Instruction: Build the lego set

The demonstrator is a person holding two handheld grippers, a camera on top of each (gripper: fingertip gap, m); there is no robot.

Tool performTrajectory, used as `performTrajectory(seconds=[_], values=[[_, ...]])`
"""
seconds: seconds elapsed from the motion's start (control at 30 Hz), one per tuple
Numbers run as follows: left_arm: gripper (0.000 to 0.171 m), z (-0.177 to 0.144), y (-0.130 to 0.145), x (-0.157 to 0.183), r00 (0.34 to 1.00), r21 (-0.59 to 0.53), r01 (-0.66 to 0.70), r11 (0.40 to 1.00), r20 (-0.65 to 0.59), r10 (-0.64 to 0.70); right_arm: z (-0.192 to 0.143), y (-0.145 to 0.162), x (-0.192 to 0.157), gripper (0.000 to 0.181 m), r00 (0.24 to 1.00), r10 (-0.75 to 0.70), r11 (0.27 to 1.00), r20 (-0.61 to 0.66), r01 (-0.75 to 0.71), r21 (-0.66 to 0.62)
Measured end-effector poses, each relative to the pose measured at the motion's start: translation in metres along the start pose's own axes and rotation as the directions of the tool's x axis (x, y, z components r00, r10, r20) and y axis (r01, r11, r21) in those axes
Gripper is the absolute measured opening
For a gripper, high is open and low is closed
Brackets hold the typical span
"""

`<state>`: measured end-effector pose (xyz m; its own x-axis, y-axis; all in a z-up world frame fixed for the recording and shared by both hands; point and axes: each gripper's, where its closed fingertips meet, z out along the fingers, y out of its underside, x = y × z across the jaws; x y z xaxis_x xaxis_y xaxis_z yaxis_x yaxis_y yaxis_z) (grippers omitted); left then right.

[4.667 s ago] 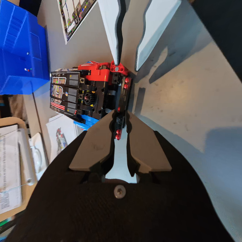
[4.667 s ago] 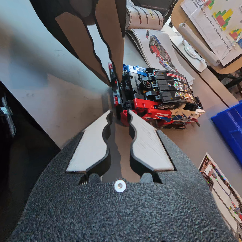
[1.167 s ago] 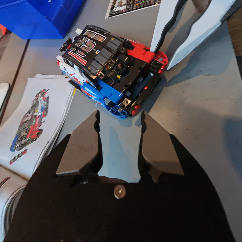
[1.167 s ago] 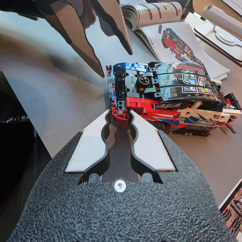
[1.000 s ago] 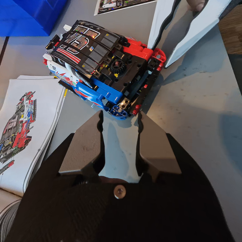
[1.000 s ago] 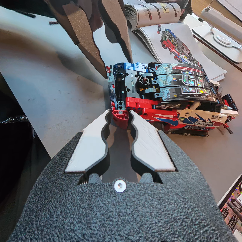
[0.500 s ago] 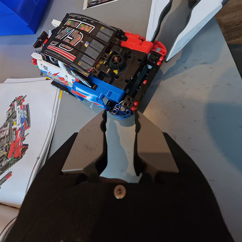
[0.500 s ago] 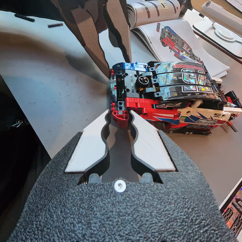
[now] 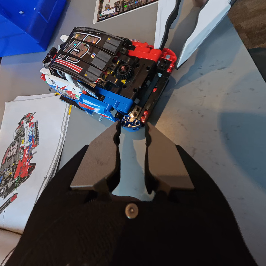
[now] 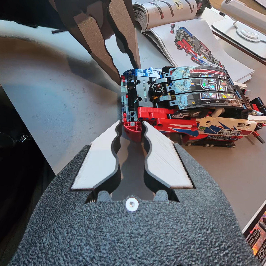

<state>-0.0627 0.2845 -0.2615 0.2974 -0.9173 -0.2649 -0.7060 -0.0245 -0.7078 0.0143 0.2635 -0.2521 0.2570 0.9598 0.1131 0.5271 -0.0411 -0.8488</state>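
The lego car, with a black roof, a red side and a blue side, stands on the grey table. My left gripper has dark fingers closed around the car's blue rear corner. My right gripper has white fingers shut on the car's red rear corner. The car lies between the two grippers, which face each other across its rear end. The right gripper also shows in the left wrist view, and the left gripper in the right wrist view.
An open instruction booklet lies beside the car's blue side and shows in the right wrist view too. A blue bin stands beyond the car's front. A sticker sheet lies near it. The table edge runs behind the car's rear. My hands' fingertips stand some 9 centimeters from each other.
My left gripper let go of the black rear beam, opened, drew back, then moved in and narrowed around the blue rear corner. My right gripper kept its hold on the red corner.
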Motion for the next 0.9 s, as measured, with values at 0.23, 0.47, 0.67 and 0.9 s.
performTrajectory(seconds=[0.23, 0.47, 0.67, 0.9], values=[[0.031, 0.0008, -0.0025, 0.0001, 0.999, 0.069, -0.014, 0.998, -0.028, 0.016, 0.0002, 0.0000, 0.0005, 0.025, 1.000, 0.001, 1.000, 0.009, -0.001, 0.001], [0.029, 0.0010, -0.0029, 0.0002, 0.997, 0.086, 0.038, 0.996, -0.073, -0.032, 0.0004, 0.0000, 0.0011, 0.025, 1.000, 0.000, 1.000, -0.005, 0.000, -0.001], [0.031, 0.0023, -0.0030, 0.0001, 0.998, 0.062, 0.034, 0.997, -0.051, -0.031, 0.0008, 0.0001, 0.0021, 0.026, 1.000, -0.001, 1.000, -0.019, 0.001, -0.006], [0.032, 0.0029, -0.0062, -0.0007, 0.991, 0.117, 0.109, 0.987, -0.087, -0.099, 0.0006, 0.0009, 0.0039, 0.026, 1.000, 0.002, 1.000, -0.028, -0.002, -0.014]])
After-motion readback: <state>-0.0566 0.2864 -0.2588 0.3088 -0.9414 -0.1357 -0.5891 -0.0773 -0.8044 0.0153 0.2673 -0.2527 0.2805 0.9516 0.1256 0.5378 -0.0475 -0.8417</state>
